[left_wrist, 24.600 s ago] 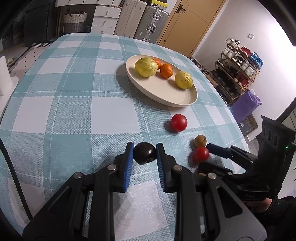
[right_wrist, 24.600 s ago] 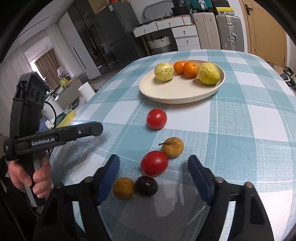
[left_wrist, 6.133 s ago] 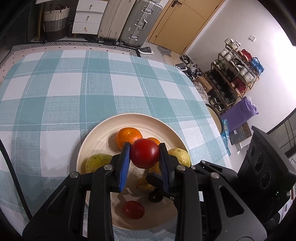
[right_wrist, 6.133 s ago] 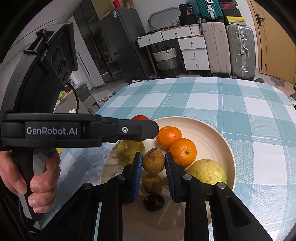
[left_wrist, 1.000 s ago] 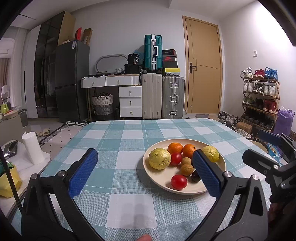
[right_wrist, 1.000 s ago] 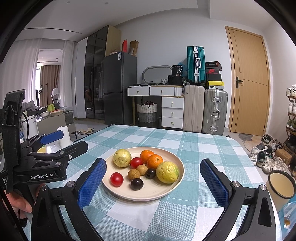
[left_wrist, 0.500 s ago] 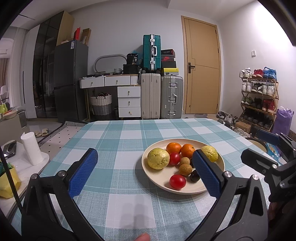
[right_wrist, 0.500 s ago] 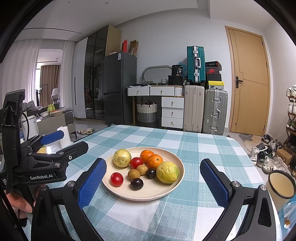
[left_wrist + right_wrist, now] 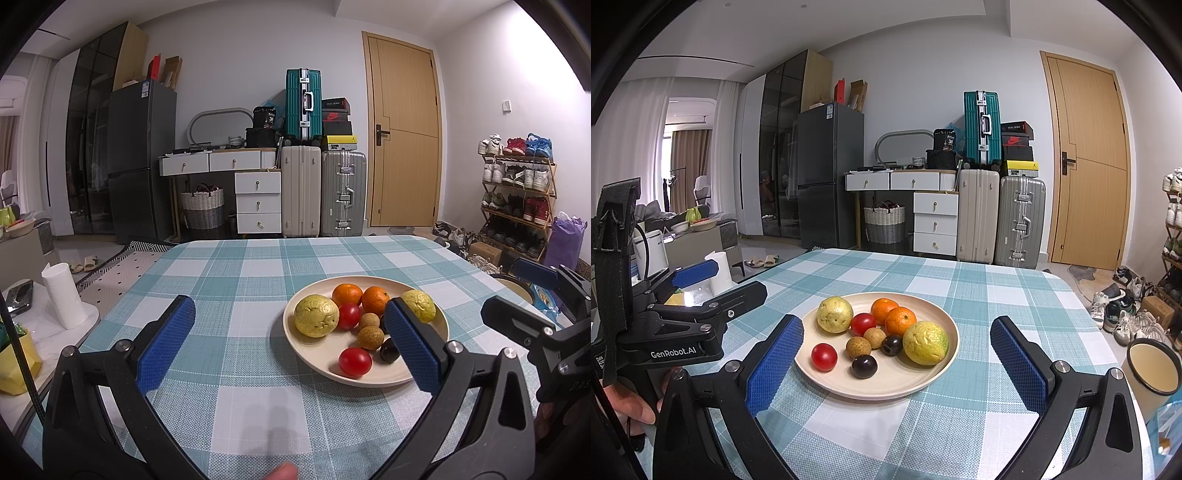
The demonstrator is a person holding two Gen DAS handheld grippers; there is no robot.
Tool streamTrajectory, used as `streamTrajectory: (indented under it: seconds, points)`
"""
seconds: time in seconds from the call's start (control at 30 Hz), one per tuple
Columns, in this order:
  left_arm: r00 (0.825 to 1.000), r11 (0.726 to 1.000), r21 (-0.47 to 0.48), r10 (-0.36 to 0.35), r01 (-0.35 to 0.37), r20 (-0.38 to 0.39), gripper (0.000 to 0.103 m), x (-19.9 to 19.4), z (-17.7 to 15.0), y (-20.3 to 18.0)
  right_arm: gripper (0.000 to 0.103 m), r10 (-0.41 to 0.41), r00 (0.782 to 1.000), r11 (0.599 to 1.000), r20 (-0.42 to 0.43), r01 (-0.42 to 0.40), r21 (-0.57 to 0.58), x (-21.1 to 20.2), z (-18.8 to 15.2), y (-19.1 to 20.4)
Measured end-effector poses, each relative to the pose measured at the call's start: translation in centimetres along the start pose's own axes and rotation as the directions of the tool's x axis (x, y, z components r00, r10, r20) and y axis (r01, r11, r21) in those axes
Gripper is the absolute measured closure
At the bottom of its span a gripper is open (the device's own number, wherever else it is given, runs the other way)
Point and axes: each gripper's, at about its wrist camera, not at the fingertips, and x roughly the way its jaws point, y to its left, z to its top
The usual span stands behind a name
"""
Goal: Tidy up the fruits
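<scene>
A cream plate [image 9: 436, 332] [image 9: 945, 354] on the checked tablecloth holds all the fruit: two yellow-green fruits [image 9: 834, 314] [image 9: 925, 343], two oranges [image 9: 900, 321], two red tomatoes [image 9: 824, 356] [image 9: 863, 324], small brown fruits [image 9: 858, 347] and dark plums [image 9: 864, 366]. My left gripper [image 9: 291, 343] is open, raised above the cloth, with the plate behind its right finger. My right gripper [image 9: 895, 360] is open too, framing the plate from the near side. Neither holds anything.
Checked tablecloth [image 9: 236, 288] covers the table. A cup [image 9: 1154, 363] sits off the table's right edge, a paper roll [image 9: 61, 295] on a low stand at left. Suitcases, drawers, a fridge and a shoe rack line the far walls. A hand [image 9: 626, 406] grips the left tool.
Over the last second almost nothing moved; the left view shifted very slightly. Earlier, the left gripper carried a tomato and the right a brown fruit to the plate; both now hold nothing.
</scene>
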Motion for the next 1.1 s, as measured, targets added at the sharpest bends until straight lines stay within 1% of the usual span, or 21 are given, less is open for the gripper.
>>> streamTrajectory:
  seconds: [1.1]
  points:
    - [1.000, 1.000, -0.001, 0.000, 0.000, 0.000, 0.001, -0.16, 0.02, 0.23, 0.000, 0.000, 1.000, 1.000, 0.000, 0.000, 0.001, -0.01, 0.04, -0.01]
